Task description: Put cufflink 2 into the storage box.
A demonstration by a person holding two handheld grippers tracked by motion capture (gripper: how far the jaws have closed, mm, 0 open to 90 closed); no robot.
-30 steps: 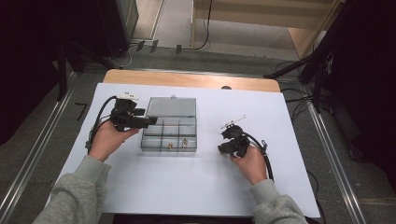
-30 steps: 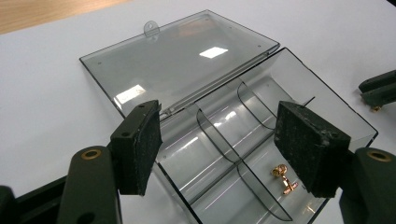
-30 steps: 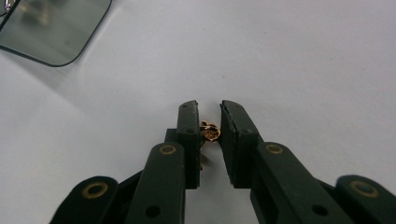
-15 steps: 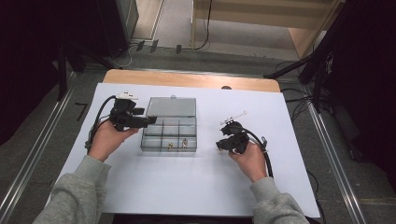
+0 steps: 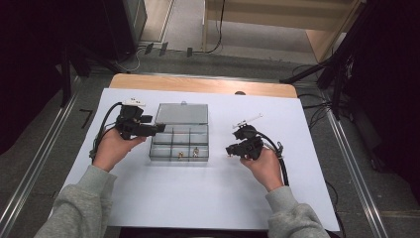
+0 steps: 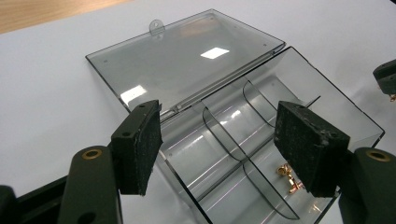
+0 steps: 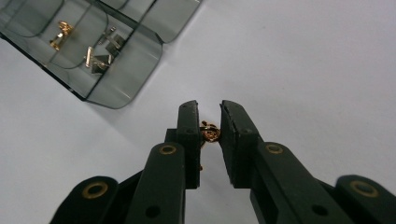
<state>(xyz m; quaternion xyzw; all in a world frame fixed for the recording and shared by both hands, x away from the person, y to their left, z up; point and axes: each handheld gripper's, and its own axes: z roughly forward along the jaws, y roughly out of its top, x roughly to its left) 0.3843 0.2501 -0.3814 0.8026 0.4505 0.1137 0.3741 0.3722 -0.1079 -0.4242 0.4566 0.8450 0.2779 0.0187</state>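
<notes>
Two black grippers flank the clear smoky plastic compartment box (image 5: 179, 140): the left gripper (image 6: 224, 149) straddles the box's left edge, jaws spread wide, while right of the box the right gripper (image 7: 209, 140) pinches a small gold earring (image 7: 209, 132).

Laboratory recording bay: white-covered table (image 5: 208, 198) flanked by metal floor rails (image 5: 29, 183), trailing cables (image 5: 317, 106), dark stand legs (image 5: 341, 64).

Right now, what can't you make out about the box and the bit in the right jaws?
- Small gold piece: right gripper view, the jaws cover most of it; its kind is unclear.
- Gold pieces in the clear compartment box: high view, too small to identify.
- Box's near corner: left gripper view, cut off by the bottom edge and jaws.
</notes>
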